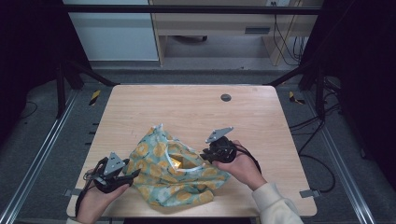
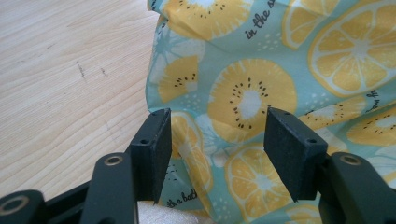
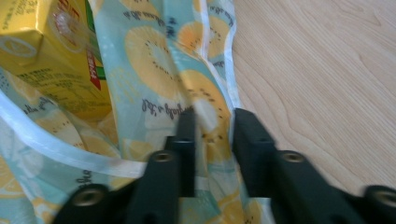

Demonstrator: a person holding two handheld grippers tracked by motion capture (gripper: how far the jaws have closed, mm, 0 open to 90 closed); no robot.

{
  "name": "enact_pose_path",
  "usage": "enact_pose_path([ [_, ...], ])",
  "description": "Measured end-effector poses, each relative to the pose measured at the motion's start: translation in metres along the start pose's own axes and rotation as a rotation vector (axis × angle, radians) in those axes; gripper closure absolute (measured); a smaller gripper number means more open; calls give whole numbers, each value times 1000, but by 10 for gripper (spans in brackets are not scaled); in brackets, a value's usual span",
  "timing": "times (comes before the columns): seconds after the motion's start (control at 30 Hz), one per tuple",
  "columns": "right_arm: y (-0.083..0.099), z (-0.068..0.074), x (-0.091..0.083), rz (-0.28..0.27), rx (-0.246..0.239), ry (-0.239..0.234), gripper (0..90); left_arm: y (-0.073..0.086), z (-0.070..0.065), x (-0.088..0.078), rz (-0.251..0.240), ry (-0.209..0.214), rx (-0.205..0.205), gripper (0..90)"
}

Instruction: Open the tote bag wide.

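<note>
Bench (image 1: 196, 107): light wood top; we see a small dark round fitting near its far edge, and the rest bare.
Bag (image 1: 175, 170): teal cloth printed with citrus slices, lying crumpled on the near middle of the bench, mouth turned up toward the right side.
Contents: a yellow carton (image 3: 42, 56) sits inside the open mouth; we cannot read its label fully.
Left hand-held gripper (image 2: 215, 140): jaws spread wide, one each side of a fold at the bag's left edge, nothing pinched yet.
Right hand-held gripper (image 3: 212, 135): jaws drawn close with the bag's rim cloth between them; we judge it grasping the bag at the mouth edge.
Step in hand: we judge this to be opening or steadying the bag around the carton.
Doing it well: we would close the left jaws on one layer only, keep the right pull gentle, and keep the carton from tipping out.
</note>
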State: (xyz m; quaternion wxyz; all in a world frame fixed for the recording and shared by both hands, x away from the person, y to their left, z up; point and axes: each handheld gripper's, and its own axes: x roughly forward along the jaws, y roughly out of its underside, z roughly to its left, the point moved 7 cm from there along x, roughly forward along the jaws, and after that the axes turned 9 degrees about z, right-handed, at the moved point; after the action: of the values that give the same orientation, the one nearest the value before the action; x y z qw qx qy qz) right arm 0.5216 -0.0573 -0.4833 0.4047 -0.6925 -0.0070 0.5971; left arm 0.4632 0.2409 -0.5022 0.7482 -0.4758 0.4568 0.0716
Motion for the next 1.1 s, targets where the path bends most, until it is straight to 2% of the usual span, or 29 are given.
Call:
enact_pose_path([
  [0.03, 0, 0, 0, 0, 0, 0, 820, 0, 0, 0, -1, 1, -1, 416],
  [0.1, -4, 3, -6, -35, -10, -4, 883, -1, 1, -1, -8, 3, -8, 413],
  [0.23, -14, 13, -20, -106, -32, -6, 900, -6, 2, -6, -35, 10, -27, 404],
  [0.3, -20, 21, -30, -141, -40, -17, 900, -10, 2, -11, -57, 14, -31, 396],
  [0.33, -25, 30, -39, -178, -52, -40, 900, -13, 3, -15, -70, 14, -32, 383],
  [0.37, -25, 30, -39, -178, -52, -40, 900, -13, 3, -15, -70, 14, -32, 376],
  [0.4, -27, 41, -44, -199, -58, -64, 900, -18, 3, -21, -93, 25, -42, 371],
  [0.43, -27, 41, -44, -199, -58, -64, 900, -18, 3, -21, -93, 25, -42, 366],
  [0.47, -27, 56, -45, -205, -81, -92, 900, -25, 3, -25, -104, 26, -42, 360],
  [0.5, -27, 56, -45, -205, -81, -92, 900, -25, 3, -25, -104, 26, -42, 356],
  [0.53, -25, 66, -43, -199, -103, -101, 900, -28, 3, -27, -108, 29, -40, 355],
  [0.57, -25, 66, -43, -199, -103, -101, 900, -32, 2, -29, -116, 31, -43, 355],
  [0.6, -25, 72, -41, -197, -117, -110, 900, -37, 1, -31, -123, 32, -40, 352],
  [0.63, -23, 84, -37, -195, -135, -130, 900, -44, 0, -33, -130, 33, -38, 350],
  [0.67, -23, 84, -37, -195, -135, -130, 900, -49, 0, -34, -130, 31, -29, 350],
  [0.7, -22, 92, -33, -185, -147, -145, 900, -61, -2, -36, -133, 39, -23, 344],
  [0.73, -22, 96, -30, -183, -156, -152, 900, -61, -2, -36, -133, 39, -23, 334],
  [0.77, -22, 99, -28, -179, -158, -156, 900, -73, -4, -36, -135, 55, -26, 328],
  [0.8, -22, 99, -28, -179, -158, -156, 900, -73, -4, -36, -135, 55, -26, 322],
  [0.83, -20, 105, -23, -172, -171, -165, 900, -80, -6, -35, -129, 59, -23, 316],
  [0.9, -20, 108, -22, -172, -174, -172, 900, -90, -9, -33, -118, 57, -16, 311],
  [1.1, -16, 119, -14, -153, -202, -183, 900, -120, -21, -18, -96, 77, -15, 266],
])
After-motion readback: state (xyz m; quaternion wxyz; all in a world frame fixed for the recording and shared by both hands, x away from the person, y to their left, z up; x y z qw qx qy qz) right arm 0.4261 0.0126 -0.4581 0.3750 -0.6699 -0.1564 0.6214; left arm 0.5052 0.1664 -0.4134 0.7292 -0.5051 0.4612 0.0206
